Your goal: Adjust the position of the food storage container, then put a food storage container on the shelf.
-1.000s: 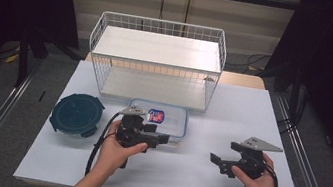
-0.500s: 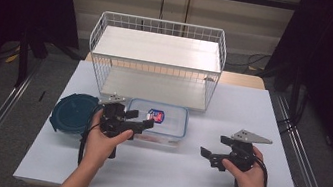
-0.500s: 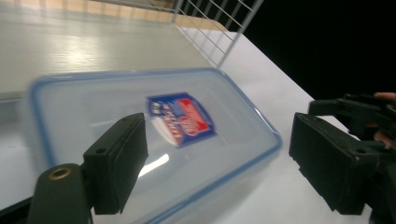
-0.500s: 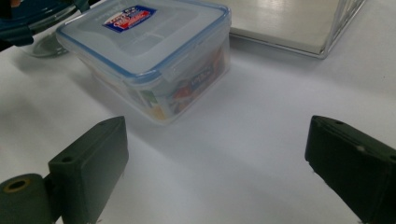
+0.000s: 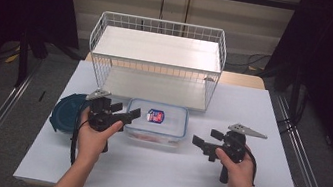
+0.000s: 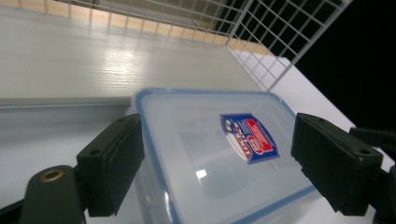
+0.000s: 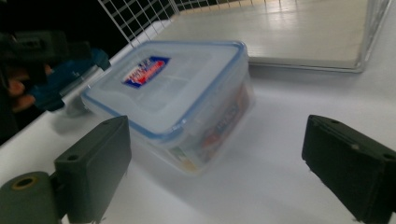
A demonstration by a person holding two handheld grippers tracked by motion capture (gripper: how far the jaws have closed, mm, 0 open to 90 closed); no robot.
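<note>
Plastic, clear and hard-walled, makes up the lidded food box [image 5: 156, 122], which sits on the white table [image 5: 167, 174] just in front of the open face of the wire rack [image 5: 156, 56], which serves as the landmark here; a blue seal runs round the lid's rim and a blue and red sticker [image 6: 249, 137] lies on top; something reddish shows through the side wall in the right gripper view, so the box is probably partly filled and a little heavier than an empty one, though I judge it light enough for a single grip; the walls look stiff, the lid smooth and likely slippery, so a pinch across the flat lid would slide; the better hold, in my judgement, is across the short width, pads on the two long side walls below the lid's rim, or one gripper at each end. The left gripper [image 5: 127, 114], in front of the rack toward its left side, has its jaws spread wide, having just been opening, and they straddle the near corner of the box without pressing on it; the right gripper [image 5: 204, 141], in front of the rack toward its right corner, is also spread wide and empty, aimed at the box from a short way off; a dark teal round container [image 5: 66, 113] lies in front of the rack's left corner, just beyond the left gripper.
</note>
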